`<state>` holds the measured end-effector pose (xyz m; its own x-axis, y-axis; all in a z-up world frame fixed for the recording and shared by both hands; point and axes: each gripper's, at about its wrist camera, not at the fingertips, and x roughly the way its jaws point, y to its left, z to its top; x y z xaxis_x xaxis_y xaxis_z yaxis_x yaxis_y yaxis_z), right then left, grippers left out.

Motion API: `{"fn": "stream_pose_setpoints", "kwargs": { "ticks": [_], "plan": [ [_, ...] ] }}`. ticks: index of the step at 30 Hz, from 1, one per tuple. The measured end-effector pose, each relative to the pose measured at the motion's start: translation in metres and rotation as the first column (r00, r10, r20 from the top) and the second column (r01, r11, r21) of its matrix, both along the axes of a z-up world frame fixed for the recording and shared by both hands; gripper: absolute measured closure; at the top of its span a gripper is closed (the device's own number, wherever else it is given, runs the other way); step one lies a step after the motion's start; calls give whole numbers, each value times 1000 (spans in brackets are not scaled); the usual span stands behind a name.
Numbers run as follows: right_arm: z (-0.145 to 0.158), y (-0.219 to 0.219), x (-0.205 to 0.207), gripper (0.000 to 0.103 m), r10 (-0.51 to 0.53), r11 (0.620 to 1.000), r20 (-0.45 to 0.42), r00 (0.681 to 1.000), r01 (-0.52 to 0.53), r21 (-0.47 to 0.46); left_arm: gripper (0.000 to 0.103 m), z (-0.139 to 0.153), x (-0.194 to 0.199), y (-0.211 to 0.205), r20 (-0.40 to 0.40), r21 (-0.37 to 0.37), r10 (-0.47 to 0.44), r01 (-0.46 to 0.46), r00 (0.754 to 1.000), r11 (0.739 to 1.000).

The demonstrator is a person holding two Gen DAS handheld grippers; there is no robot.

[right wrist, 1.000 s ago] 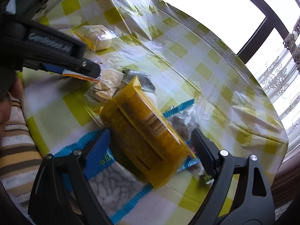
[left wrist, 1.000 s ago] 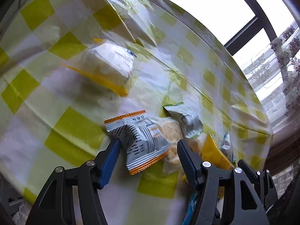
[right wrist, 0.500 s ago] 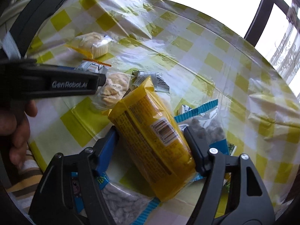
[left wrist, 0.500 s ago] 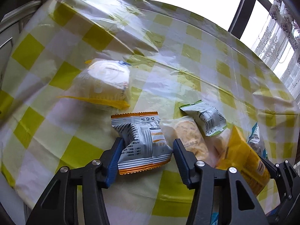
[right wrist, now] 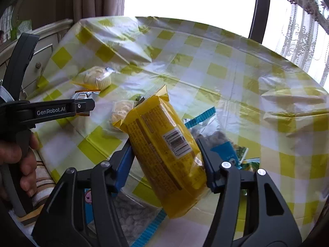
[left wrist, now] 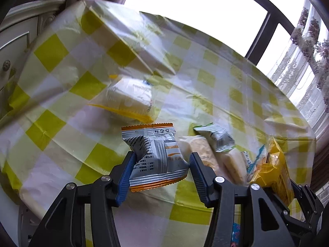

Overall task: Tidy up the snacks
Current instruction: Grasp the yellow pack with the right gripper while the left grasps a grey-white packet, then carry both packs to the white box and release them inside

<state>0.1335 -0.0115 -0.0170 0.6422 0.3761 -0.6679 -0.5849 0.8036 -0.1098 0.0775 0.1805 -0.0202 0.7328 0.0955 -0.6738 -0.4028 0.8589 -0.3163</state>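
Checked cloth (left wrist: pixel 205 78) lies bare beyond both clamped claws: silver packet (left wrist: pixel 156 156), yellow pack (right wrist: pixel 164 150).

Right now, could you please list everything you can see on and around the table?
silver packet: one, silver and orange, in the left gripper.
yellow packet: one, in the right gripper, whose jaws are closing on it.
cake: one, pale, clear wrapper, far left on table.
cracker pack: one, clear, mid-table.
green-edged packet: one, silver, beside it.
blue-edged bags: two, clear, near edge.
tablecloth: one, yellow check.
cabinet: one, cream, left.
left gripper: black, blue pads.
right gripper: same.
hand: one, holding left gripper.
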Motion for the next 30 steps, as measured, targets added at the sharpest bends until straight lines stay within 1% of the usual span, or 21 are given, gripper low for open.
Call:
{"fn": "stream_pose_setpoints", "kwargs": {
  "ticks": [6, 12, 16, 18, 21, 23, 27, 30],
  "plan": [
    [11, -18, -12, 41, -62, 997, 11, 998, 61, 52, 49, 15, -18, -16, 69, 0, -34, 34, 997, 999],
    [16, -38, -28, 41, -116, 990, -8, 993, 116, 81, 49, 21, -27, -47, 93, 8, -109, 109, 990, 994],
    [18, -55, -38, 41, -156, 983, -33, 987, 159, 94, 49, 24, -35, -69, 101, -9, -163, 165, 981, 986],
    [19, -64, -44, 41, -179, 977, -49, 983, 183, 105, 49, 25, -40, -83, 104, -5, -195, 196, 975, 981],
    [22, -80, -53, 41, -209, 969, -69, 975, 217, 122, 49, 26, -44, -101, 105, -19, -238, 241, 966, 970],
    [24, -91, -59, 41, -234, 962, -78, 969, 242, 126, 49, 28, -46, -113, 108, -11, -261, 264, 959, 965],
    [28, -116, -71, 41, -273, 948, -102, 957, 285, 142, 49, 33, -53, -136, 119, 3, -319, 321, 940, 947],
    [30, -140, -82, 41, -313, 934, -121, 942, 328, 139, 49, 33, -54, -152, 117, -11, -359, 362, 926, 932]
  ]
}}
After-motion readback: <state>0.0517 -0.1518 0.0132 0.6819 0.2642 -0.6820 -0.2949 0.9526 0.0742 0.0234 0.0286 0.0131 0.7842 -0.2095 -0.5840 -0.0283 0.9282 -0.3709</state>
